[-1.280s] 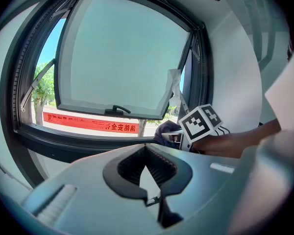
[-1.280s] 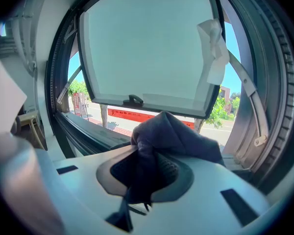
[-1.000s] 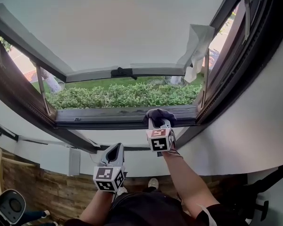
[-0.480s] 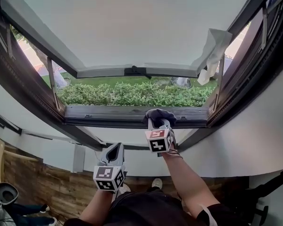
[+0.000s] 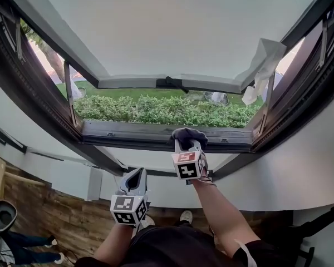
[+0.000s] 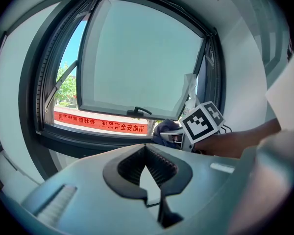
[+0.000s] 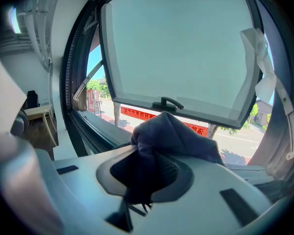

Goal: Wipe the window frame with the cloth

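The dark window frame (image 5: 156, 135) runs across the middle of the head view, with its sash (image 5: 172, 84) pushed outward above it. My right gripper (image 5: 187, 144) is shut on a dark grey cloth (image 5: 188, 136) (image 7: 174, 136), and the cloth rests against the frame's bottom rail right of its middle. The cloth bulges out of the jaws in the right gripper view. My left gripper (image 5: 134, 179) (image 6: 146, 173) hangs lower and to the left, below the sill, shut with nothing in it. From the left gripper view the right gripper's marker cube (image 6: 202, 122) shows beside the cloth (image 6: 164, 130).
A torn white film strip (image 5: 261, 65) hangs at the sash's right corner. A black handle (image 5: 171, 83) sits mid-sash. Green hedge (image 5: 161, 111) lies outside. White sill (image 5: 156, 159) and wall (image 5: 300, 160) lie below and right of the frame. A wooden floor (image 5: 55, 221) is beneath.
The head view has swung left, so the window sits further right in the picture. Both grippers and the cloth keep their places at the bottom rail.
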A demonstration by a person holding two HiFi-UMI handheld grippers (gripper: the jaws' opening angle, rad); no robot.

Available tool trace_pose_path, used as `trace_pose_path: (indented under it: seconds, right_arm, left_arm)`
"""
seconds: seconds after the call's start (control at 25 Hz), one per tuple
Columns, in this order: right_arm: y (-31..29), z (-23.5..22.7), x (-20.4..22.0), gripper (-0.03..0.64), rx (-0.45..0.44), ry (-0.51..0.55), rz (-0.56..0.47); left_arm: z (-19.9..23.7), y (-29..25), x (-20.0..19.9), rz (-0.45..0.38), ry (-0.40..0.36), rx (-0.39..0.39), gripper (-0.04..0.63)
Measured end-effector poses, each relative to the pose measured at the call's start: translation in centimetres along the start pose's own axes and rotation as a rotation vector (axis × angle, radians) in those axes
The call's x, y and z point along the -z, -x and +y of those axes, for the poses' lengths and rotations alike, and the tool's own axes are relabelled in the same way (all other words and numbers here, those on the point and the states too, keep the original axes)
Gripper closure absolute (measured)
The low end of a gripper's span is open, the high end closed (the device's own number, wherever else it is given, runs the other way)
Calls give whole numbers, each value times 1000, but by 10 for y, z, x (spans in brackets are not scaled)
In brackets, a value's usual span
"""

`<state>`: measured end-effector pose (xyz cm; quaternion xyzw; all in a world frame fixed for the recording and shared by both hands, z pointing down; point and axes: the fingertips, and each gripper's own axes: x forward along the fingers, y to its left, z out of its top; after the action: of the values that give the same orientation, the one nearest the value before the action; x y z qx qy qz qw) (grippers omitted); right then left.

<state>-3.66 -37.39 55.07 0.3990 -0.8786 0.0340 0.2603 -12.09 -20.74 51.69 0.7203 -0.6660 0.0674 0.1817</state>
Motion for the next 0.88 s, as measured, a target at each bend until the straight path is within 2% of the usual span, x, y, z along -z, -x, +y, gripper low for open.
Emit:
trace_pose_path:
  seconds: [0.88]
  right_arm:
    - [-26, 57, -27, 552, -66, 28, 7]
  left_arm:
    - [55, 31, 2, -21, 34, -69, 586]
